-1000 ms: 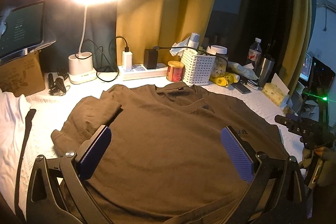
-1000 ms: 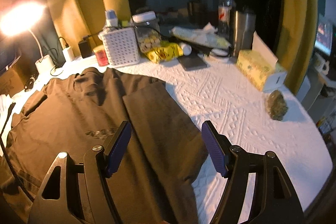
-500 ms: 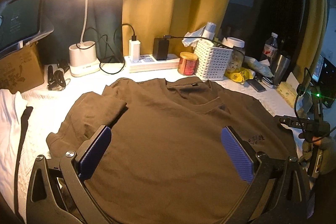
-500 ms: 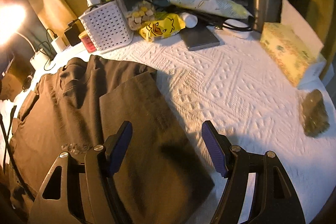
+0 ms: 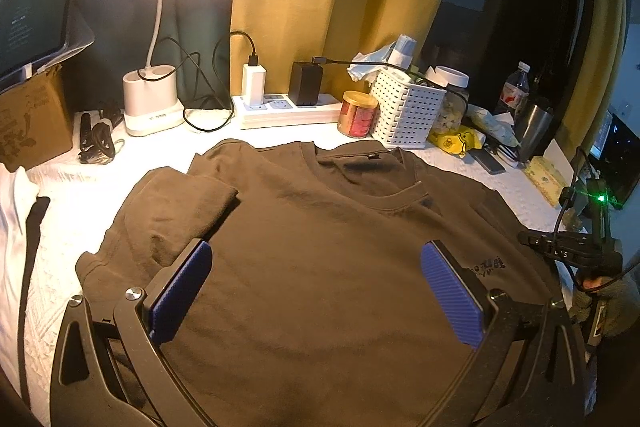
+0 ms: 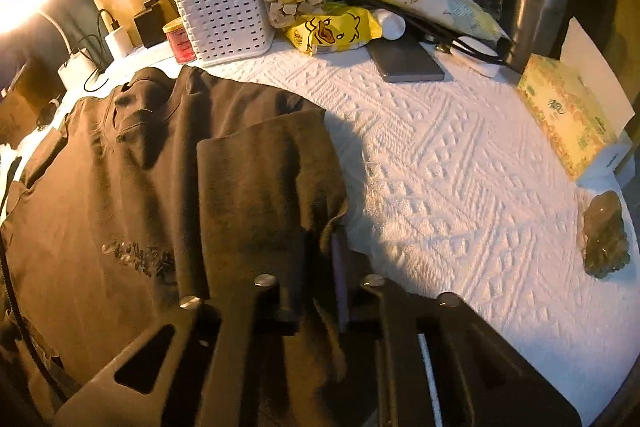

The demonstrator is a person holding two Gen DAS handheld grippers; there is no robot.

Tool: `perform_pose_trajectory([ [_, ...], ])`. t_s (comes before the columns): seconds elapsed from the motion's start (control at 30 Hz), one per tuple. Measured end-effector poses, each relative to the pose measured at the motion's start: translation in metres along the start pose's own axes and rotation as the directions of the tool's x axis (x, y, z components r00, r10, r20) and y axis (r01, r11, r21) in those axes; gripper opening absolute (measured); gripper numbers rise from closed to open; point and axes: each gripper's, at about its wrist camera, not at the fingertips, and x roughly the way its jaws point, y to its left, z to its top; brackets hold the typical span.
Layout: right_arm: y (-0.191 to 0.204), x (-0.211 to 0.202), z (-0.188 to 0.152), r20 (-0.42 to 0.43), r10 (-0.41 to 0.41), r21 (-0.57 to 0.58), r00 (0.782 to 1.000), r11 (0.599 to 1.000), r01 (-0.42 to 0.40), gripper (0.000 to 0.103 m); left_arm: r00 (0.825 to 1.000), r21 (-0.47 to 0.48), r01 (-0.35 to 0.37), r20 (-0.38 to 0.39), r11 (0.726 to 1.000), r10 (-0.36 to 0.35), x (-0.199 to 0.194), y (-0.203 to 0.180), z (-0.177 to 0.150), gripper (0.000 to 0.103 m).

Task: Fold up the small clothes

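**Right claw bites the sleeve edge**

Since a moment ago the right claw [image 6: 320, 259] has dropped onto the brown T-shirt [image 5: 320, 267] and its jaws have just been closing, so a pinch of the folded-in sleeve [image 6: 272, 187] now sits between them where they stood wide over loose cloth before. The shirt lies flat, front up, on the white textured cover of the table [image 6: 460, 187], collar toward the far side, both sleeves already turned in over the body. The left claw [image 5: 316, 291] hangs over the near middle of the shirt, jaws wide and holding nothing.

To my eye the step in hand is folding the right side inward. It would go best if the pinch takes both layers at the edge, and the left claw grips its own side before any lift, so the cloth rises evenly. The white basket [image 6: 224, 15] and tissue box [image 6: 564, 115] at the far side stand well apart from the fold.
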Motion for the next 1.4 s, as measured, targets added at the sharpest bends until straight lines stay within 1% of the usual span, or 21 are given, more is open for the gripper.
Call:
perform_pose_trajectory([
  [0.07, 0.002, -0.007, 0.0, 0.024, -0.008, 0.009, 1.0, 1.0, 0.008, 0.009, 1.0, -0.002, 0.004, 0.006, 1.0, -0.004, -0.003, 0.003, 0.001, 0.102],
  [0.13, 0.004, -0.019, 0.003, 0.066, -0.016, 0.017, 0.998, 1.0, 0.015, 0.009, 1.0, -0.004, 0.005, 0.013, 1.0, -0.005, -0.006, 0.007, 0.001, 0.102],
  [0.2, 0.008, -0.035, 0.008, 0.111, -0.022, 0.017, 0.994, 1.0, 0.021, 0.009, 1.0, -0.009, 0.008, 0.019, 1.0, -0.008, -0.009, 0.011, 0.001, 0.102],
  [0.3, 0.017, -0.052, 0.013, 0.155, -0.024, 0.005, 0.988, 1.0, 0.024, 0.009, 1.0, -0.015, 0.015, 0.024, 1.0, -0.014, -0.013, 0.017, 0.0, 0.102],
  [0.43, 0.038, -0.069, 0.018, 0.186, -0.005, -0.024, 0.982, 1.0, 0.01, 0.009, 0.999, -0.02, 0.024, 0.032, 0.999, -0.024, -0.019, 0.026, -0.003, 0.102],
  [0.57, 0.061, -0.074, 0.021, 0.191, 0.013, -0.053, 0.982, 0.999, -0.003, 0.009, 0.999, -0.02, 0.03, 0.042, 0.999, -0.029, -0.025, 0.036, -0.003, 0.102],
  [0.63, 0.071, -0.071, 0.02, 0.185, 0.021, -0.061, 0.982, 0.998, -0.01, 0.009, 0.999, -0.016, 0.023, 0.047, 1.0, -0.022, -0.028, 0.041, -0.004, 0.102],
  [0.77, 0.092, -0.059, 0.014, 0.147, 0.042, -0.08, 0.988, 0.996, -0.03, 0.009, 0.999, -0.009, 0.011, 0.048, 1.0, -0.01, -0.034, 0.051, -0.008, 0.102],
  [1.0, 0.122, -0.03, -0.005, 0.034, 0.094, -0.113, 0.995, 0.99, -0.089, 0.009, 0.999, -0.025, 0.009, 0.033, 1.0, -0.008, -0.034, 0.061, -0.015, 0.102],
  [1.13, 0.127, -0.022, -0.015, -0.008, 0.144, -0.099, 0.99, 0.985, -0.144, 0.009, 0.999, -0.02, 0.008, 0.031, 1.0, -0.007, -0.035, 0.058, -0.018, 0.102],
  [1.2, 0.13, -0.021, -0.02, -0.027, 0.189, -0.101, 0.982, 0.976, -0.19, 0.009, 1.0, -0.019, 0.005, 0.031, 1.0, -0.005, -0.036, 0.055, -0.019, 0.102],
  [1.23, 0.132, -0.022, -0.022, -0.029, 0.202, -0.106, 0.979, 0.973, -0.204, 0.012, 1.0, -0.019, 0.005, 0.029, 1.0, -0.004, -0.035, 0.054, -0.019, 0.102],
  [1.27, 0.135, -0.024, -0.024, -0.028, 0.214, -0.119, 0.976, 0.969, -0.216, 0.024, 1.0, -0.019, 0.004, 0.027, 1.0, -0.003, -0.035, 0.052, -0.019, 0.102],
  [1.33, 0.139, -0.03, -0.029, -0.024, 0.232, -0.15, 0.972, 0.961, -0.233, 0.04, 1.0, -0.014, 0.004, 0.024, 1.0, -0.004, -0.035, 0.047, -0.02, 0.102],
  [1.4, 0.139, -0.039, -0.033, -0.011, 0.239, -0.163, 0.971, 0.958, -0.238, 0.04, 1.0, -0.006, 0.004, 0.022, 1.0, -0.004, -0.036, 0.042, -0.02, 0.102],
])
